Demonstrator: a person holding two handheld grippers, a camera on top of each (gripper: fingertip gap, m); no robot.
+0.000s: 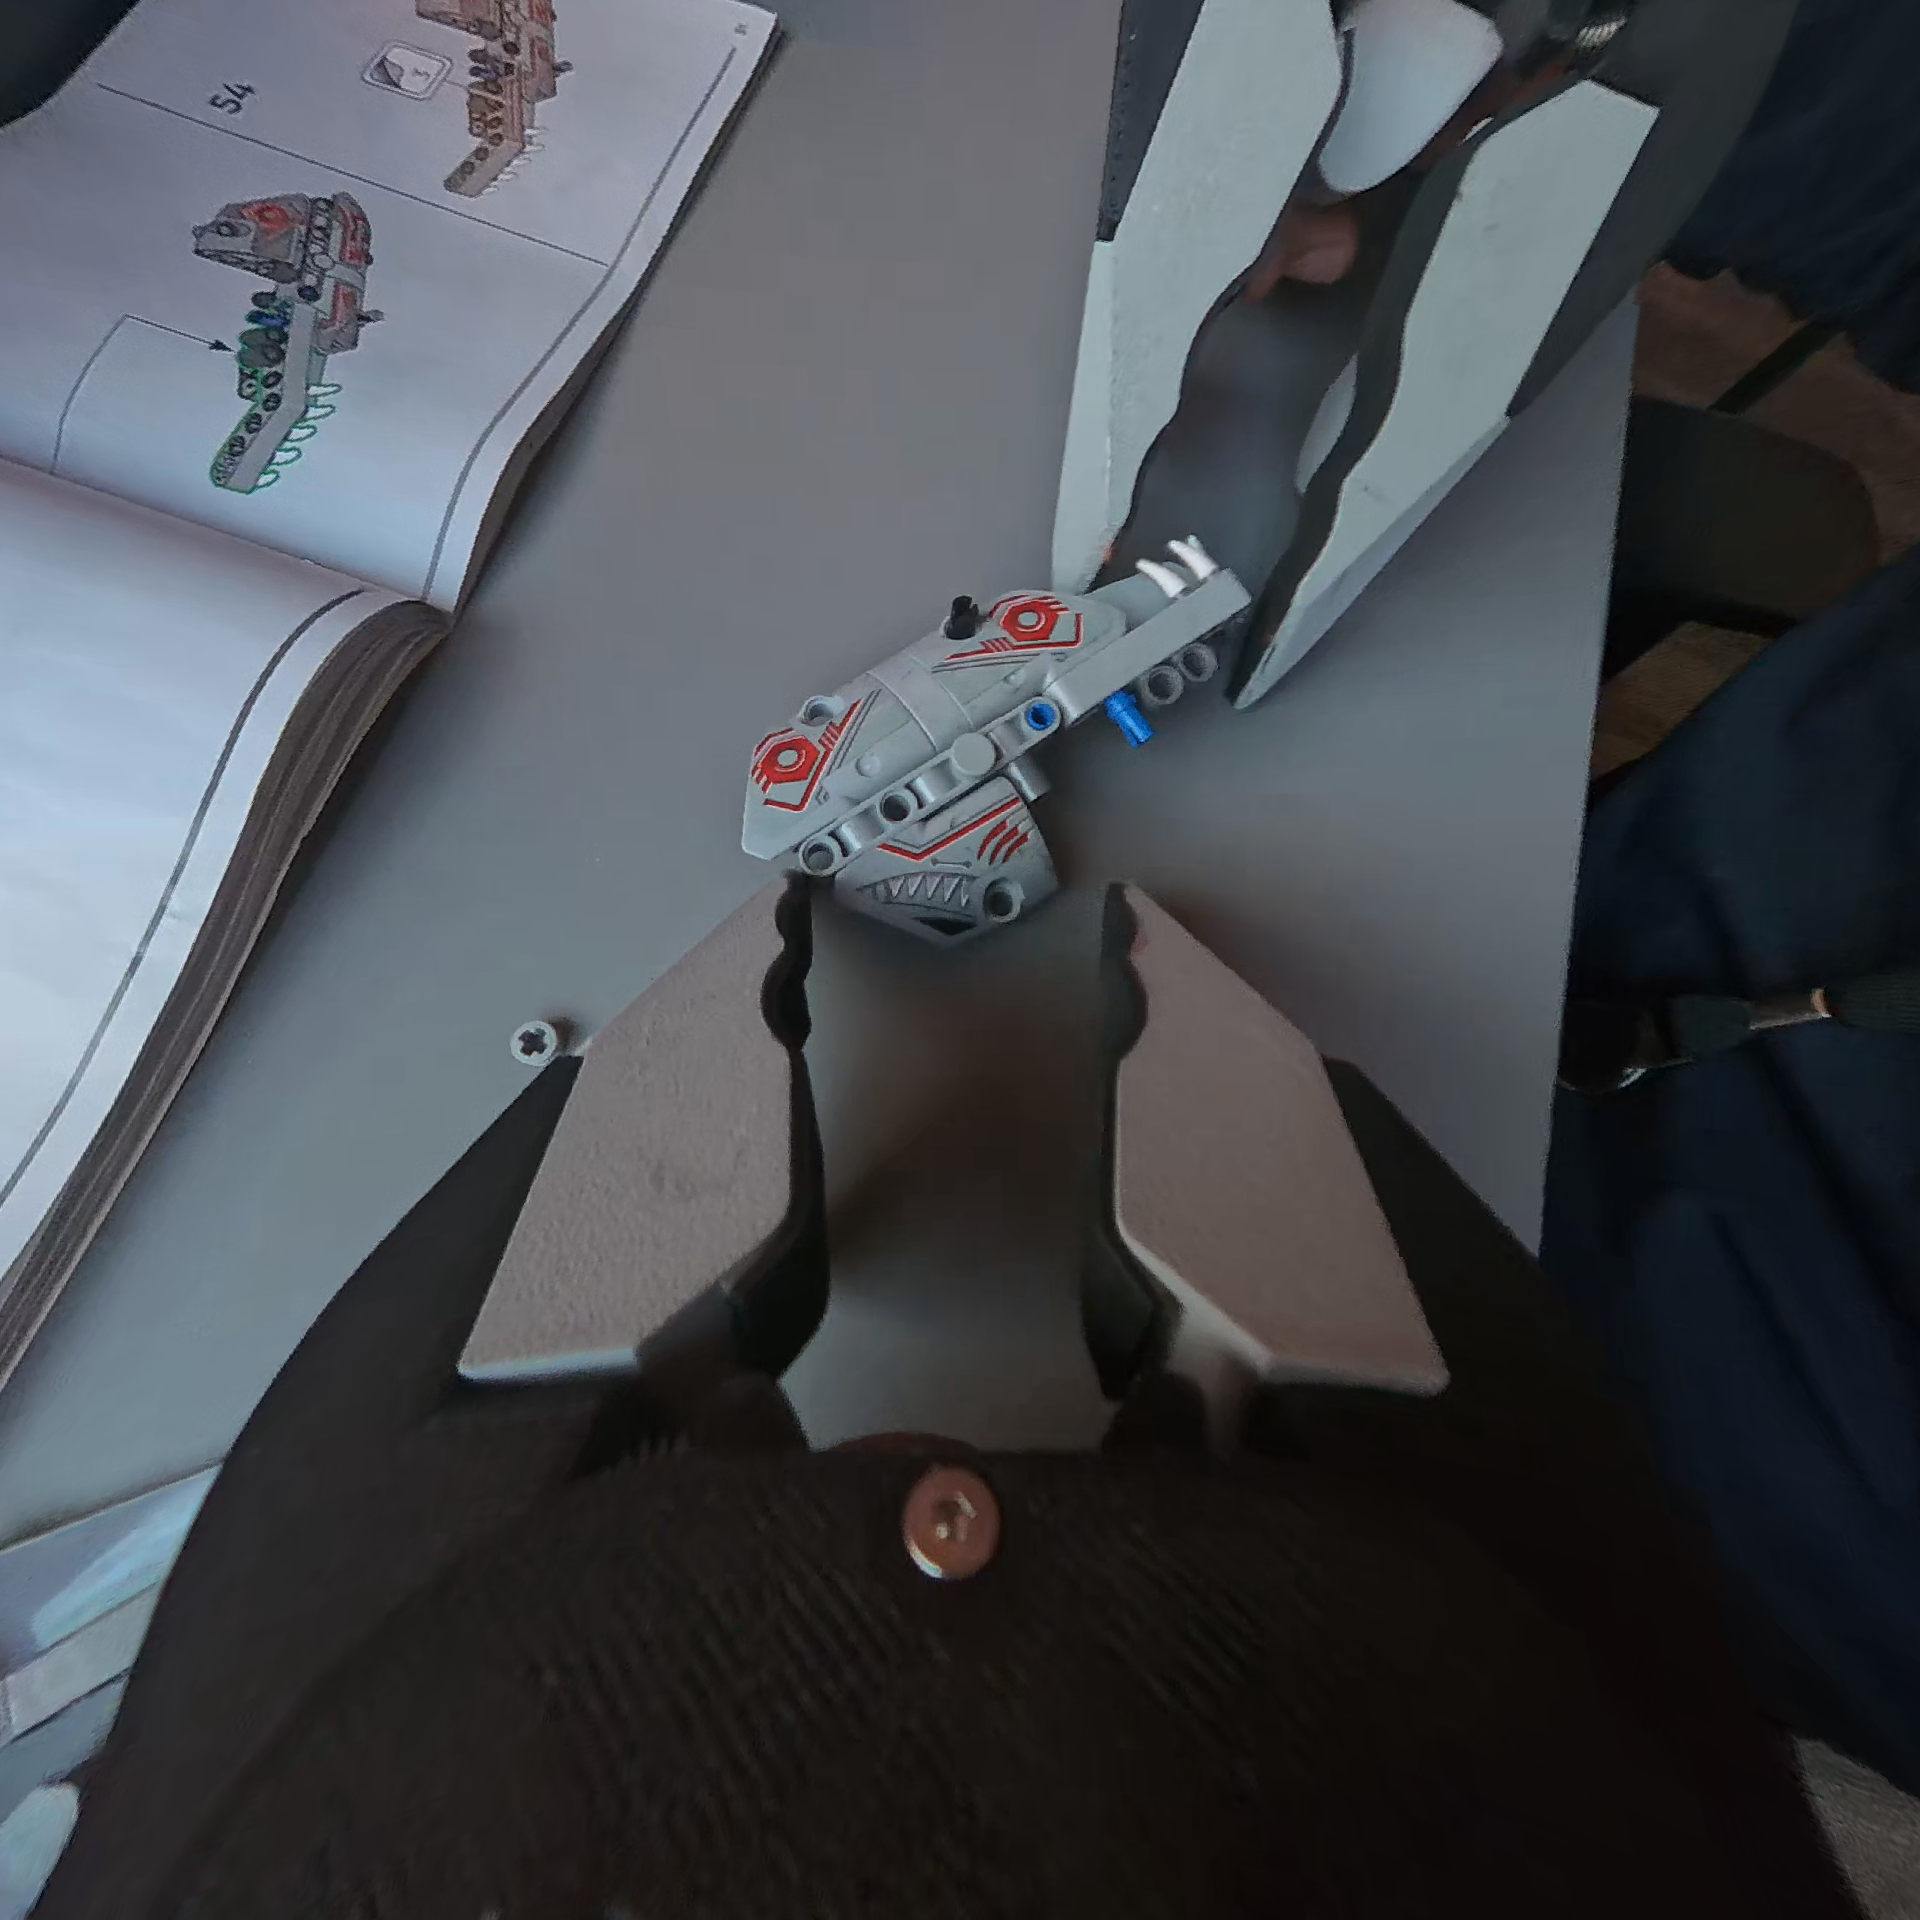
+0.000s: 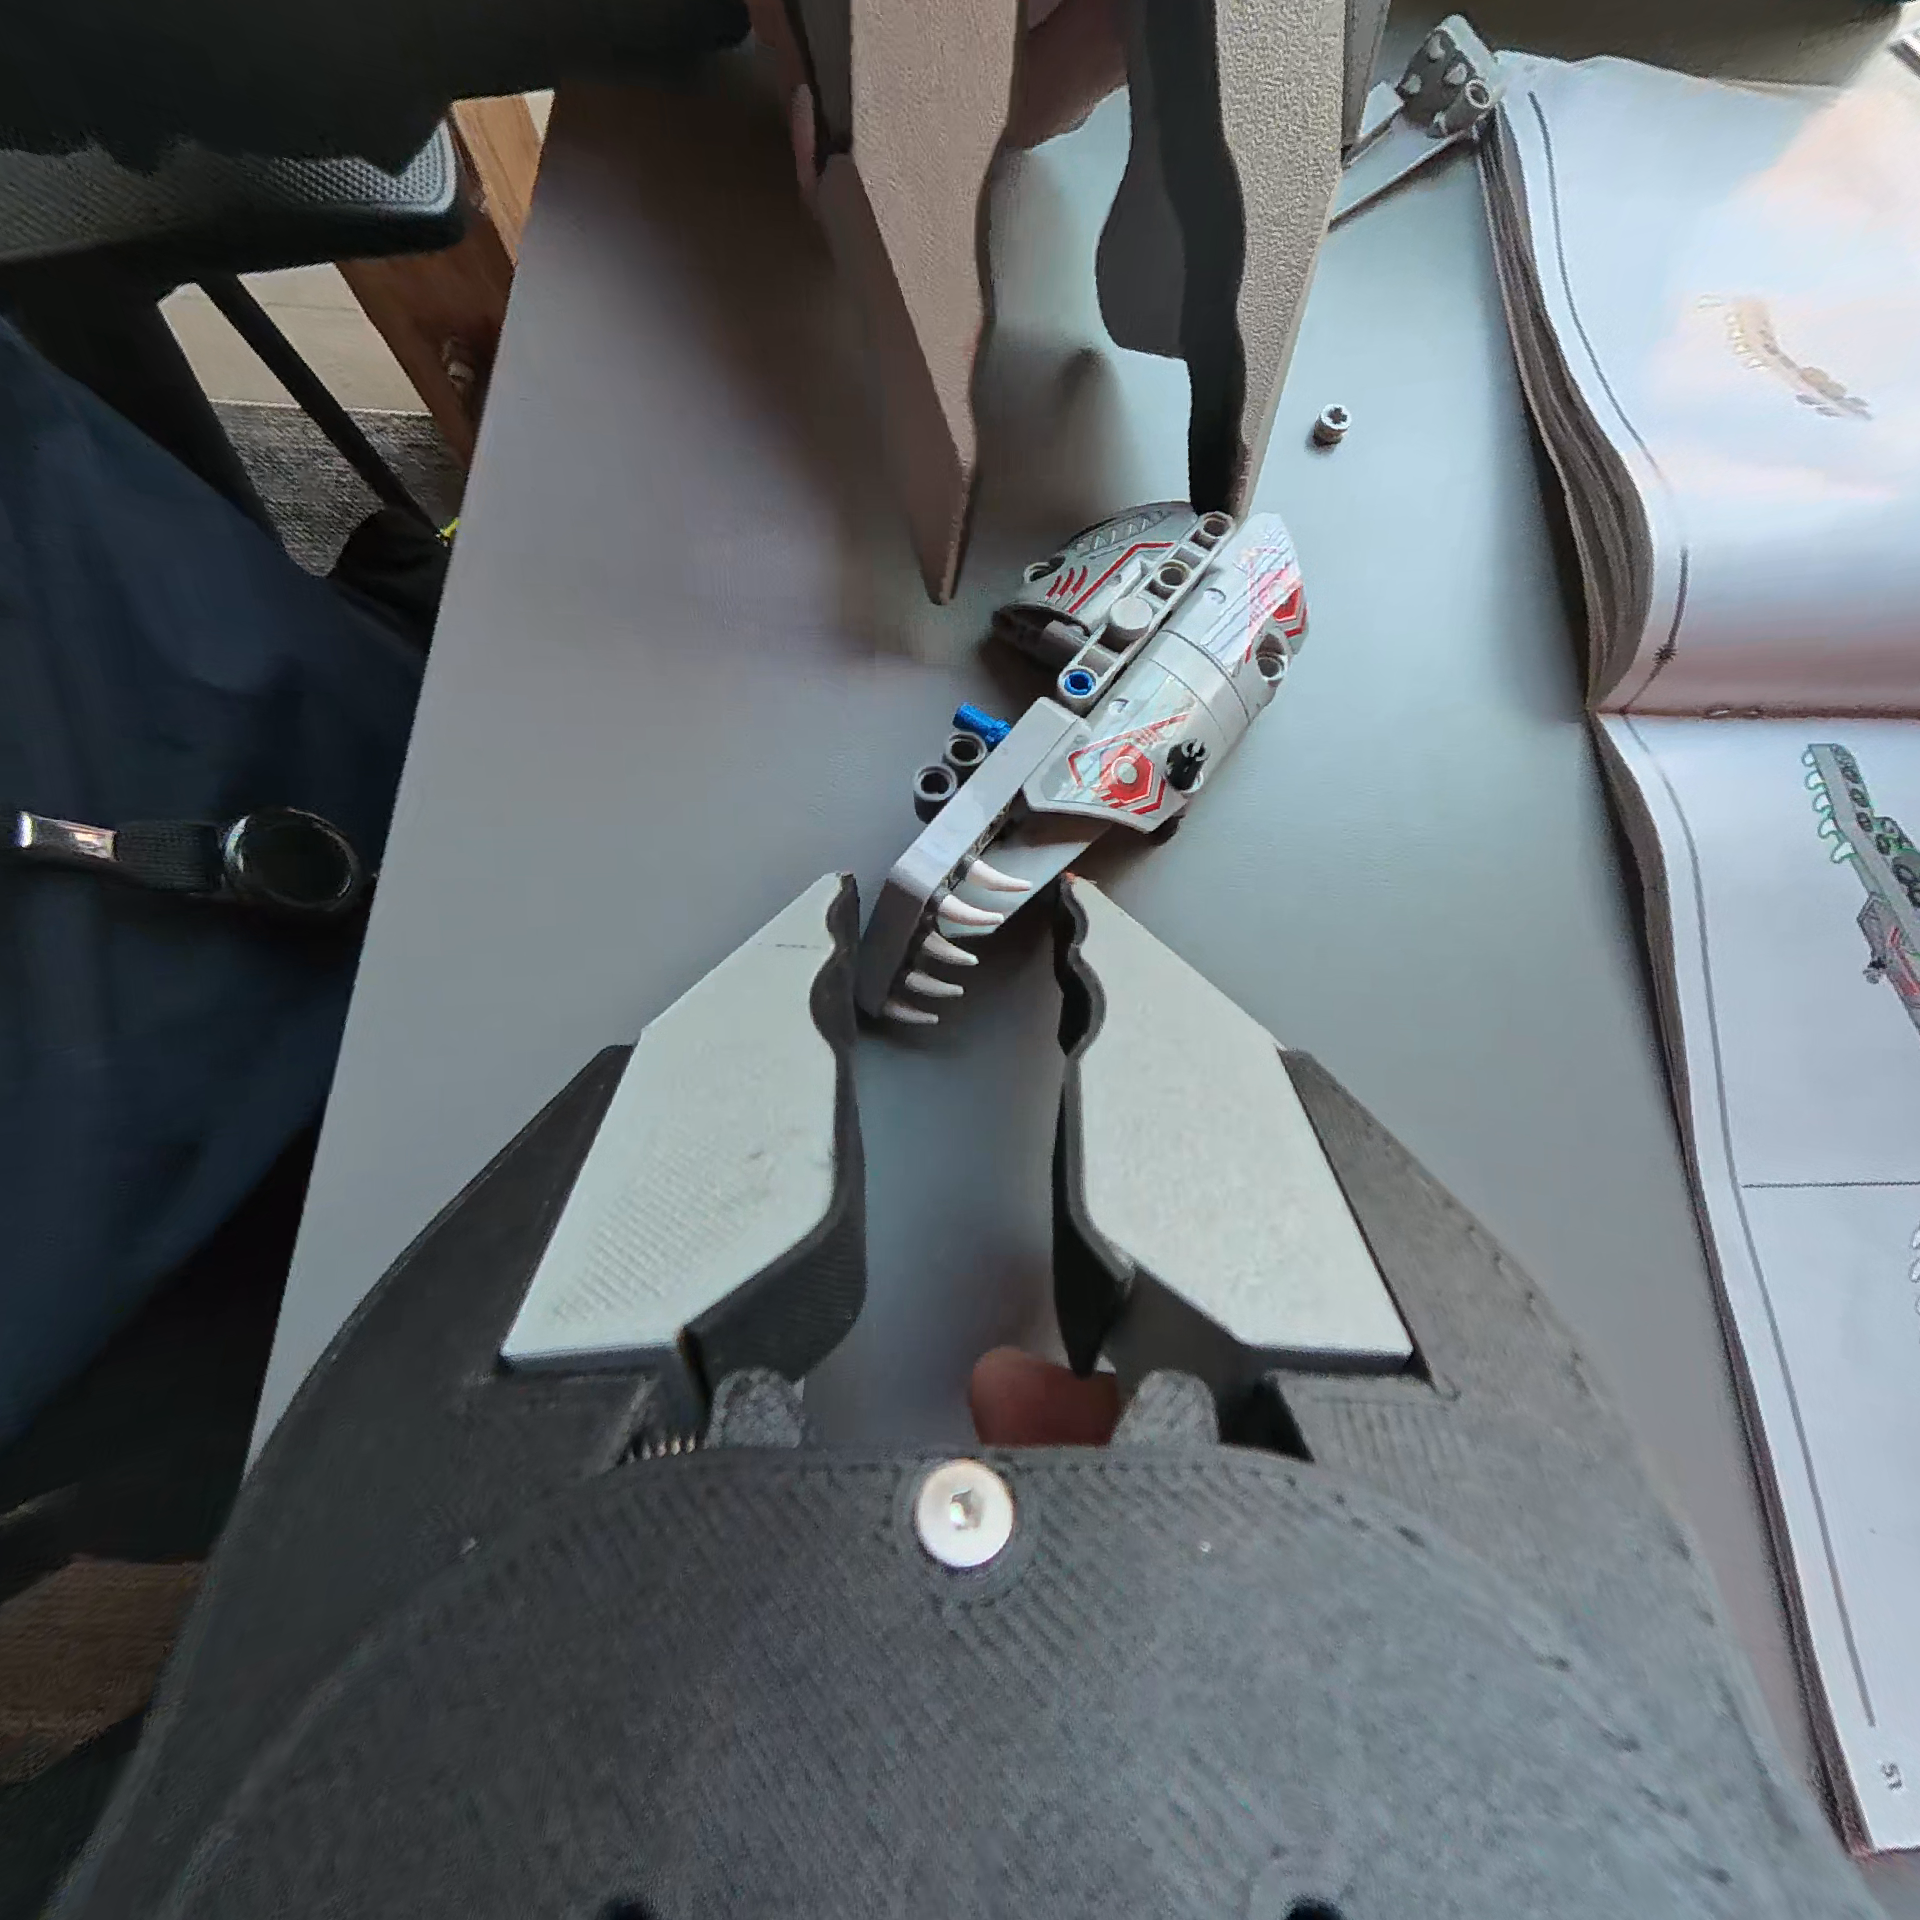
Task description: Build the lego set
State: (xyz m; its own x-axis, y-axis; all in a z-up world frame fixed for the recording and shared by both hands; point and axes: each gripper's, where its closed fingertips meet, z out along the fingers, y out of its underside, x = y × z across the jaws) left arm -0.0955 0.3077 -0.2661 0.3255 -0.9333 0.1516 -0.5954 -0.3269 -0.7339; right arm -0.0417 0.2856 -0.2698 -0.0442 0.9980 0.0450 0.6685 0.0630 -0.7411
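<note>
A grey lego model (image 1: pixel 935 748) with red markings, a blue pin (image 1: pixel 1127 717) and a beam of white teeth lies on the grey table (image 1: pixel 727 416). My left gripper (image 1: pixel 956 904) is open and empty, its tips at the model's rear end; it shows at the top of the right wrist view (image 2: pixel 1081 545). My right gripper (image 2: pixel 956 904) is open with its fingers on either side of the toothed beam (image 2: pixel 935 935) of the model (image 2: pixel 1143 686). The left finger is against the beam. The right gripper shows at the upper right of the left wrist view (image 1: pixel 1169 613).
An open instruction booklet (image 1: pixel 312 312) lies beside the model, on the right in the right wrist view (image 2: pixel 1766 520). A small grey bush piece (image 1: pixel 535 1039) (image 2: pixel 1333 424) lies loose. A grey lego piece (image 2: pixel 1449 78) sits by the booklet's far corner. The table edge (image 1: pixel 1579 831) borders a person's dark clothing. One gripper's finger ends stand about 7 cm off the other's.
</note>
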